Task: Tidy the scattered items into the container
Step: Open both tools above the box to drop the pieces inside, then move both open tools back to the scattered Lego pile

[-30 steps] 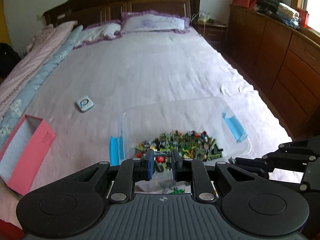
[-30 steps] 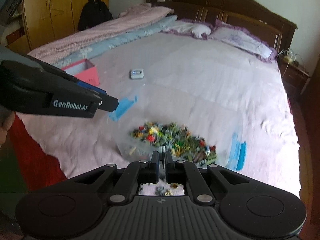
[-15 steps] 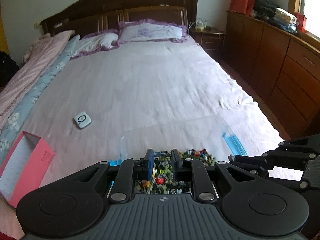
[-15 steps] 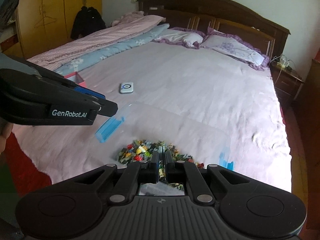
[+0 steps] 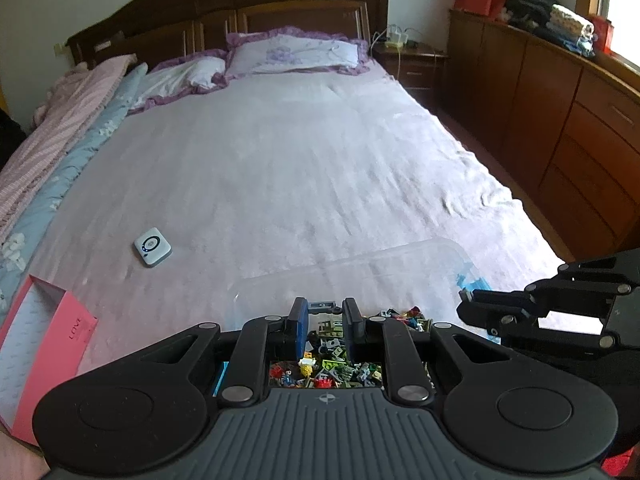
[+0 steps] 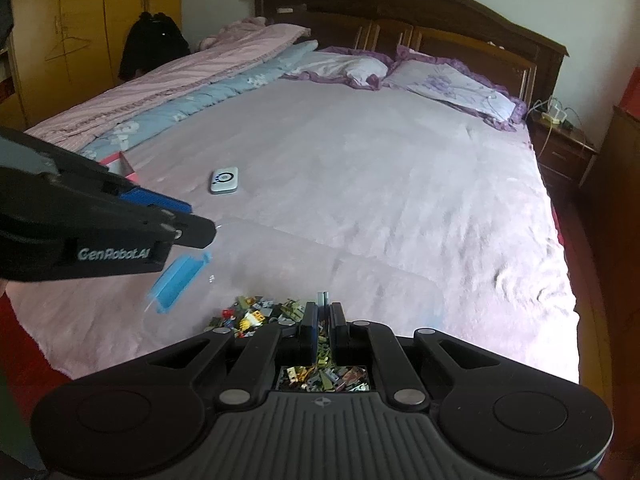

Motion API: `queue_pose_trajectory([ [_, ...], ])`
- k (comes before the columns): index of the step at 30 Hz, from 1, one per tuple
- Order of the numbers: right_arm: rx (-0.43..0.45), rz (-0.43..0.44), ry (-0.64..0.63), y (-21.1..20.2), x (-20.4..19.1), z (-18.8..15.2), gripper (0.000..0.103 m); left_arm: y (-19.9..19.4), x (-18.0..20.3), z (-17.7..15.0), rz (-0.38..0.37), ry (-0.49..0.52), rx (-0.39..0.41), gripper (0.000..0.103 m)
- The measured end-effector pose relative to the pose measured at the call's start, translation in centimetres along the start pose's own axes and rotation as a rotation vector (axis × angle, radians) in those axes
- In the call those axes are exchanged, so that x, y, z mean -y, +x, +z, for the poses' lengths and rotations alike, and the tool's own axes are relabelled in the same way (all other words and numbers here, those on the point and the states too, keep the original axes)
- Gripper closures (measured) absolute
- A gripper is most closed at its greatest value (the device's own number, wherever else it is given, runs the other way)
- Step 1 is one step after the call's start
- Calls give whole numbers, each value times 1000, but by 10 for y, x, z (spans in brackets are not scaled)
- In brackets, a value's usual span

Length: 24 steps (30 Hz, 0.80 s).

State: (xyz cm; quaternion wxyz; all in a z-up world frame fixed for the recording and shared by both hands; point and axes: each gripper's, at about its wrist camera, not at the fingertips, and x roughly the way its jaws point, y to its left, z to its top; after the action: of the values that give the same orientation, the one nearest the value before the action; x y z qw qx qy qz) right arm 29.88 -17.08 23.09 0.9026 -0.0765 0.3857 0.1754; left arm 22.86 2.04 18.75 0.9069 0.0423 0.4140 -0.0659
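A clear plastic bin (image 5: 360, 258) with blue latches (image 5: 474, 283) stands on the bed's near end, holding a heap of small coloured toy bricks (image 5: 332, 364). My left gripper (image 5: 325, 312) hovers above the bin's near side, shut on a small grey brick (image 5: 322, 305) at its fingertips. My right gripper (image 6: 323, 312) hangs over the brick heap (image 6: 256, 316), jaws pressed together on a thin grey piece (image 6: 322, 298) that sticks out past the tips. Each gripper shows in the other's view: the right one (image 5: 466, 306) at the bin's right end, the left one (image 6: 200, 230) above the left latch (image 6: 180, 280).
A small white device (image 5: 152, 247) lies on the pale sheet left of the bin. An open pink box (image 5: 40, 344) sits at the bed's near left corner. Folded quilts (image 6: 168, 96) line the left side, pillows (image 5: 296, 52) the head. Wooden cabinets (image 5: 560, 120) run along the right.
Both grippers have lifted and drawn back from the bin, which now sits lower and partly hidden behind the fingers. The right one rose more. Both grips are unchanged.
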Motion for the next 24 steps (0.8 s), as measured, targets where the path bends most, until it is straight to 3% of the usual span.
queue_pose_trajectory([
  [15, -15, -17, 35, -15, -2, -27, 90, 13, -10, 6, 6, -29, -20, 79],
  [21, -11, -32, 34, -19, -10, -41, 87, 8, -9, 1, -4, -25, -20, 69],
  [24, -12, -44, 41, -25, -14, -50, 86, 3, -8, -6, -18, -19, -21, 58],
])
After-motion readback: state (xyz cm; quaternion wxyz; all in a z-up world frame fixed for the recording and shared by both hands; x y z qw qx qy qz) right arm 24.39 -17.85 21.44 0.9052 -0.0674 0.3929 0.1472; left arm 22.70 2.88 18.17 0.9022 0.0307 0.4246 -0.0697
